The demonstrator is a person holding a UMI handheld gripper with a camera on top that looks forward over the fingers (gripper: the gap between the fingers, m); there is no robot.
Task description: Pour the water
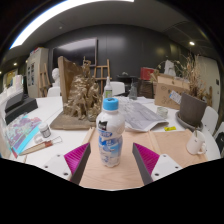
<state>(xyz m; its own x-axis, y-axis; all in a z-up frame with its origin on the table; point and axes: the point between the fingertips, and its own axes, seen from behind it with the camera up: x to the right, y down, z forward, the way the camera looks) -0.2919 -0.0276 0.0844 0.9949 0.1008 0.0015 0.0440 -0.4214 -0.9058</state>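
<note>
A clear plastic water bottle point(111, 129) with a blue-and-white label and a white cap stands upright on the light wooden table point(170, 148). It stands just ahead of my gripper point(112, 160), between the lines of the two fingers, with a gap on each side. The fingers point(77, 157) with their magenta pads are spread wide and touch nothing. A clear glass cup point(197, 143) stands on the table to the right of the bottle, well beyond the right finger.
A brown sculpture point(76, 98) on a base stands behind the bottle to the left. Magazines point(26, 132) and small paint pots point(46, 131) lie at the left. Papers point(143, 115) and a cardboard box point(170, 93) lie farther back right.
</note>
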